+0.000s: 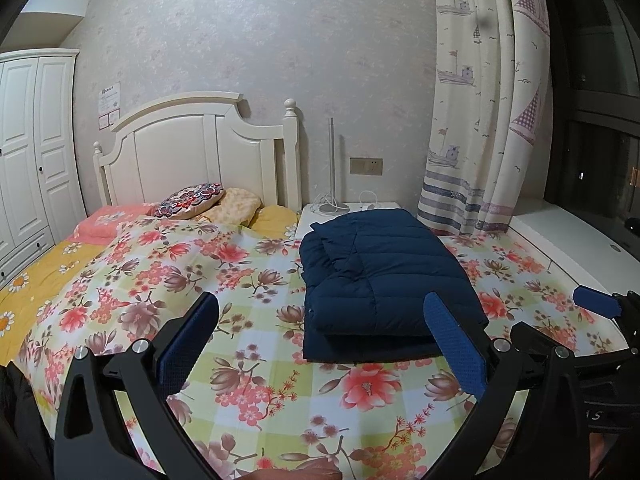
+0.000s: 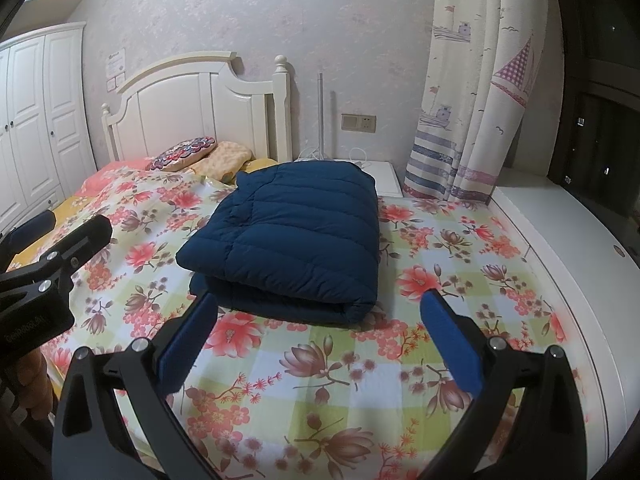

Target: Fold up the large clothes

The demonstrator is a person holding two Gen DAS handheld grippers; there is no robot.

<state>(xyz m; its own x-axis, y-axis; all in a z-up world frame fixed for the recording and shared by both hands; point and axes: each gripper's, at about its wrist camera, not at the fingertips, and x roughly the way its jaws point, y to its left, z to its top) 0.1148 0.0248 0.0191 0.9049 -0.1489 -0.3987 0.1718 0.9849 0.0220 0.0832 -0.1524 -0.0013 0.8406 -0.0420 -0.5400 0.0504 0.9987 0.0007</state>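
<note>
A navy blue quilted down jacket (image 1: 380, 276) lies folded into a thick rectangle on the floral bed cover (image 1: 256, 344). It also shows in the right wrist view (image 2: 292, 236). My left gripper (image 1: 320, 312) is open and empty, held above the cover just in front of the jacket's left near corner. My right gripper (image 2: 318, 310) is open and empty, just in front of the jacket's near folded edge. The right gripper's blue fingertip (image 1: 596, 302) shows at the right edge of the left wrist view. The left gripper (image 2: 56, 236) shows at the left of the right wrist view.
Pillows (image 1: 192, 200) lie against the white headboard (image 1: 200, 148). A white nightstand (image 1: 340, 210) with a lamp pole and cables stands behind the jacket. A sailboat curtain (image 1: 488, 120) hangs at right beside a white window ledge (image 2: 560, 240). A white wardrobe (image 1: 32, 152) stands at left.
</note>
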